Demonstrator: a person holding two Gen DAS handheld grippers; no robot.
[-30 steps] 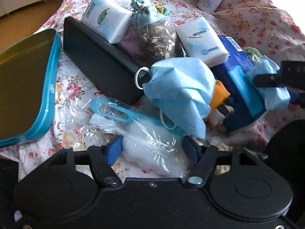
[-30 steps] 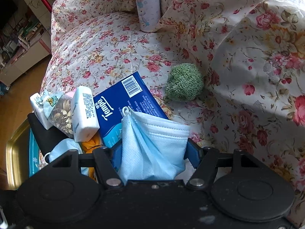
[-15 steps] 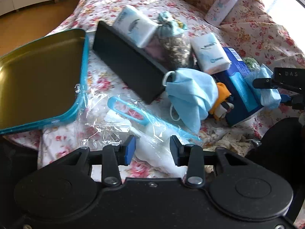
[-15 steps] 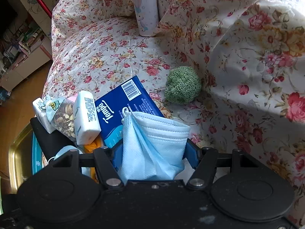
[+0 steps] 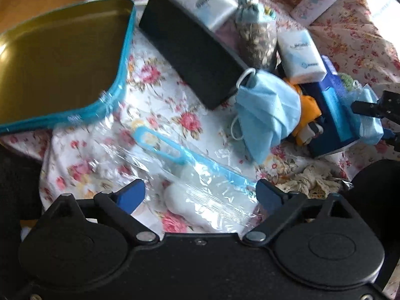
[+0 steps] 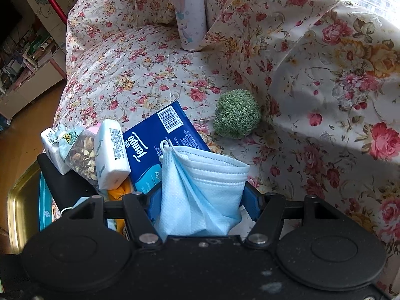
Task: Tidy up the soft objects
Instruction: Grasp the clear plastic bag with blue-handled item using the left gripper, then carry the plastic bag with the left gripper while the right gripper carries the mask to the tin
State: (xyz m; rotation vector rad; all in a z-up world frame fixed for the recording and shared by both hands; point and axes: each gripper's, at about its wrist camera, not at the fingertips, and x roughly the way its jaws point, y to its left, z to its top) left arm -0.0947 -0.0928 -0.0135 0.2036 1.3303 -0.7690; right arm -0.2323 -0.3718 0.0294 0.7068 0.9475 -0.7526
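Mask (image 6: pixel 202 187), folded blue, pinched in right gripper (image 6: pixel 201 201), near of the tissue pack (image 6: pixel 160 147). Looks light, limp, likely to slump; best held across the folds. Left gripper (image 5: pixel 200 195) jaws opening over a clear bag (image 5: pixel 200 197) with white wads, pads not pressing it. Film looks slippery, crinkly; take the blue zip edge. Second mask (image 5: pixel 265 115) right of the black box (image 5: pixel 195 50).

A clear plastic zip bag (image 5: pixel 200 195) with a blue sliding closure is lying flat on the floral bedspread (image 5: pixel 160 95) near its front edge, holding something white. A crumpled blue face mask (image 5: pixel 265 115) is leaning against the black tray (image 5: pixel 190 50), which is carrying two white tissue packs and a sachet. A second blue face mask (image 6: pixel 200 190) is hanging folded, pinched upright. A green knitted ball (image 6: pixel 237 115) is sitting further back.
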